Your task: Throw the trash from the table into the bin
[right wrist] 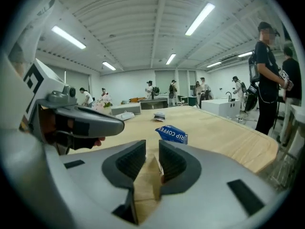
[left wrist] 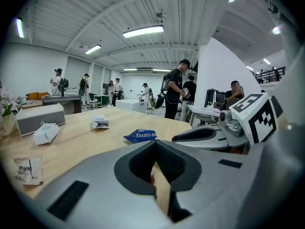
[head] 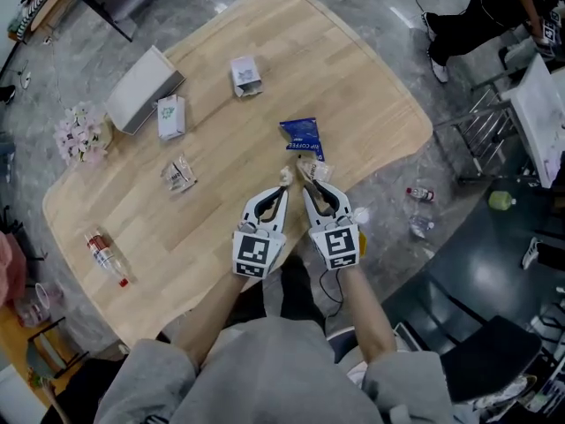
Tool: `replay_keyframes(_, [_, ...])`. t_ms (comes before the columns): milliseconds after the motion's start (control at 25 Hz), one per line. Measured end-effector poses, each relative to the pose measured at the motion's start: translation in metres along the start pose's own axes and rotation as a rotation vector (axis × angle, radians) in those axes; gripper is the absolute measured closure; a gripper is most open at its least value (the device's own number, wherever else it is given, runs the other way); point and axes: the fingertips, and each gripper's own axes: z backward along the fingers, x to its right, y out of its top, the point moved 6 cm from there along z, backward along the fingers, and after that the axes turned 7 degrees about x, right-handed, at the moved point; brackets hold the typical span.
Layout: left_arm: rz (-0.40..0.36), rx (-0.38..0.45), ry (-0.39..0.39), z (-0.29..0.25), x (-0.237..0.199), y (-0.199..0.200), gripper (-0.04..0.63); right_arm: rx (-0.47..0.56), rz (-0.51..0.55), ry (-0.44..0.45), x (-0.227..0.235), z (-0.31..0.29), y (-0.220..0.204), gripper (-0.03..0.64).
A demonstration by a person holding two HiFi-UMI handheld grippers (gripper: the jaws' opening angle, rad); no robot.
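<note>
Reach step, nothing picked yet. Both grippers sit low over the near edge of the surface (head: 380, 104), side by side. Left gripper (head: 286, 177): jaws fully closed, empty. Right gripper (head: 312, 171): jaws parted by a narrow slit, only wood showing through, empty. Blue coffee packet (head: 303, 137) lies flat just ahead of the right tips, not touching; I take it as first target. Next I'd widen the right jaws, push forward and down, and pinch an edge, since it's flat. More trash farther left: white carton (head: 170, 117), clear wrapper (head: 179, 175), bottle (head: 106, 256). No view shows a bin, so I must find it before carrying.
</note>
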Motion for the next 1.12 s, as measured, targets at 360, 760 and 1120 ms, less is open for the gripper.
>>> replay_keyframes(360, [0.009, -0.007, 0.012, 0.009, -0.001, -0.008, 0.591, -0.218, 0.184, 0.06, 0.002, -0.03, -0.021, 0.494])
replay_keyframes(760, [0.011, -0.006, 0.034, 0.019, -0.005, -0.011, 0.591, -0.29, 0.206, 0.019, 0.008, -0.035, -0.028, 0.604])
replay_keyframes(1120, [0.004, 0.025, 0.033, 0.024, -0.002, 0.006, 0.591, -0.208, 0.162, -0.031, 0.008, -0.011, -0.001, 0.609])
